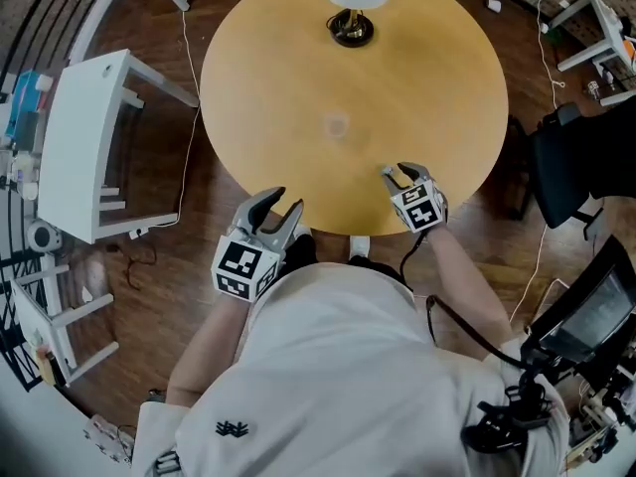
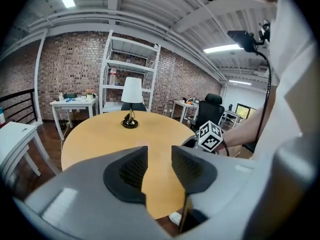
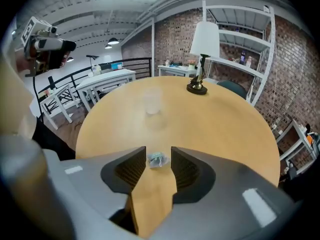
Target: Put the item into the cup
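Your left gripper (image 1: 281, 203): jaws apart, narrow gap, nothing between them. It sits off the near edge of the round wooden table (image 1: 288, 58), over the dark floor (image 1: 199, 182), just beside your torso (image 1: 338, 366). A white side table (image 1: 84, 137) stands well to its left, apart from the round one.

Centre of the tabletop: clear cup (image 1: 336, 125), upright, faint from the head view and plainer in the right gripper view (image 3: 152, 103). At the far edge behind it is the lamp (image 1: 353, 26), with a white shade and a dark round base, standing on the table. Cup and lamp are well apart.

Your right gripper (image 1: 401, 172): over the near edge of the table, to the right of the left one, the two not touching. Jaws apart by about the same narrow gap as the left. The item (image 3: 158, 159), a small crumpled teal-and-clear scrap, sits between the tips and nearly fills the gap, pads close on both sides. Can't confirm any squeeze on it. The item is by the table's near edge, well short of the cup, bare wood between them.

Far right: black office chair (image 1: 561, 162) on the floor, beside the table.
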The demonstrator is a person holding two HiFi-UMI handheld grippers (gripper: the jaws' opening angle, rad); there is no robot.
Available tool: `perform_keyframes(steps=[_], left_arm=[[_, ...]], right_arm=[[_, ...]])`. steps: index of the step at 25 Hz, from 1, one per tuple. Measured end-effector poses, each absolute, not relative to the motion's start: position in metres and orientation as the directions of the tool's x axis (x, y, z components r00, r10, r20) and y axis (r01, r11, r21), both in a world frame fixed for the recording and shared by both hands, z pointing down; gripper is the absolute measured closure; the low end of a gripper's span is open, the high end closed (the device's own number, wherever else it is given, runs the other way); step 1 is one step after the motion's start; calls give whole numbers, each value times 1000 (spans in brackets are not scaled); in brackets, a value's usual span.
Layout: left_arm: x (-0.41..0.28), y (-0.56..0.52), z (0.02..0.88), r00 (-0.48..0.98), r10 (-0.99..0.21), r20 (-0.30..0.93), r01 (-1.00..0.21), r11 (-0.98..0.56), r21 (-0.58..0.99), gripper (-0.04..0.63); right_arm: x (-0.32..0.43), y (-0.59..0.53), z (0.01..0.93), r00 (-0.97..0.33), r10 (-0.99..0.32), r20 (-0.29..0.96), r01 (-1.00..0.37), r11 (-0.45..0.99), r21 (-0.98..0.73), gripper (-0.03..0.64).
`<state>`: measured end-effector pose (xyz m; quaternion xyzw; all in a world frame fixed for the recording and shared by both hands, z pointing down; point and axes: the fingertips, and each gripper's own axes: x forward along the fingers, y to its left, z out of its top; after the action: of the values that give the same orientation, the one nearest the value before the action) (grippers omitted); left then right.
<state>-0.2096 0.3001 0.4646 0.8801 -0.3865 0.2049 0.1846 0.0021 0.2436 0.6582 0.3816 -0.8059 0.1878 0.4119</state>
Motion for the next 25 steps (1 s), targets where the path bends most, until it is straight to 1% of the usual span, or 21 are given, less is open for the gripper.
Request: perform_keyframes(steps=[5,8,12,14,18,25], left_arm=[[-233,278,470,630,-574,523,-738,-651,176,465],[-246,268,473,639,-563,525,-729,-661,178,465],[-253,254,478,653,-551,520,-716,-672,187,465],[-252,248,479,663,-544,515,-707,-681,191,466],[-251,238,480,681,-534,501,-691,-695,199,465],[-259,227,476,690,-539,483,-688,-696,206,465]], right_arm=[[-5,234,698,-302,-403,864,-803,596,-3,465],[-13,232,704,-281,-406,869,-816,578,6,501],[-17,230,702,-256,-417,872,-808,588,44,558],[-18,229,694,-254,-424,869,-811,583,48,568],[-34,219,657,-297,-468,832,-813,581,37,571],[-89,166,590,-395,-540,743,-768,638,56,571]])
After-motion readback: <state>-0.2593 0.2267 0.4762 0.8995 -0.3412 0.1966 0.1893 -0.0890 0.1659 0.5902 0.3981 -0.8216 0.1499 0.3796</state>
